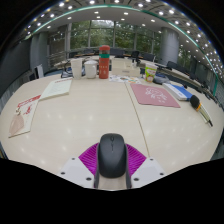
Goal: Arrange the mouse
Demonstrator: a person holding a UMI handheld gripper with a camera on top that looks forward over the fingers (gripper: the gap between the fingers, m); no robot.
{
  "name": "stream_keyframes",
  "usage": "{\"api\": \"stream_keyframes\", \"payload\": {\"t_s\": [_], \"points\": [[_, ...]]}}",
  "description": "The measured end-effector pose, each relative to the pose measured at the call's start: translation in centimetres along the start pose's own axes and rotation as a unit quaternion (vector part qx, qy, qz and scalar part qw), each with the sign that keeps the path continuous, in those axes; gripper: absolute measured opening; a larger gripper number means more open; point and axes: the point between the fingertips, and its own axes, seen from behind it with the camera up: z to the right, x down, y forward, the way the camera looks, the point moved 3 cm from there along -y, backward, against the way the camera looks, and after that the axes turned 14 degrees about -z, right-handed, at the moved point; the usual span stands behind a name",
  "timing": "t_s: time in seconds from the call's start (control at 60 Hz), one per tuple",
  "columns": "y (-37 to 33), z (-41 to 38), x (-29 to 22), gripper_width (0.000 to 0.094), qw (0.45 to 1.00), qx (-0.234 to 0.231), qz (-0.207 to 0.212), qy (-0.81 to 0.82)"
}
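Note:
A dark grey computer mouse (112,153) sits between my two fingers, its scroll wheel pointing away from me. The magenta pads (88,157) press against both of its sides. My gripper (112,165) is shut on the mouse and holds it just above the near edge of the pale wooden table (90,115). The rear of the mouse is hidden by the fingers.
A pink mat (153,95) lies ahead to the right, with a dark pen-like tool (201,107) beyond it. Papers (25,115) and a sheet (57,88) lie to the left. Cups and a red-topped container (103,62) stand at the far side.

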Motion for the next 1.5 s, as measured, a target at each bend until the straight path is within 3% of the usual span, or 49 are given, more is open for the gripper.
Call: {"api": "stream_keyframes", "payload": {"t_s": [0.2, 0.4, 0.567, 0.65, 0.733, 1.017, 1.167, 1.2, 1.267, 1.317, 1.5], "points": [[-4.0, -0.2, -4.4, 0.0352, 1.000, -0.006, 0.027, -0.003], [-10.2, 3.3, -16.8, 0.0349, 0.992, -0.026, 0.126, -0.007], [-7.6, 11.5, -25.9, 0.0349, 0.987, -0.020, 0.155, 0.018], [-3.0, 16.1, -27.8, 0.0348, 0.988, -0.008, 0.150, 0.024], [3.0, 19.3, -28.6, 0.0347, 0.992, -0.013, 0.116, 0.037], [17.7, 24.3, -25.7, 0.0356, 0.999, -0.021, 0.026, 0.034], [18.9, 24.5, -25.5, 0.0507, 0.999, -0.032, 0.021, 0.031], [18.7, 24.6, -25.3, 0.0599, 0.999, -0.028, 0.018, 0.030], [17.7, 24.5, -25.0, 0.0876, 0.999, -0.026, 0.016, 0.027], [16.7, 24.4, -24.8, 0.0841, 0.999, -0.026, 0.015, 0.026], [9.4, 23.4, -23.0, 0.0856, 0.999, -0.026, 0.015, 0.033]]}}
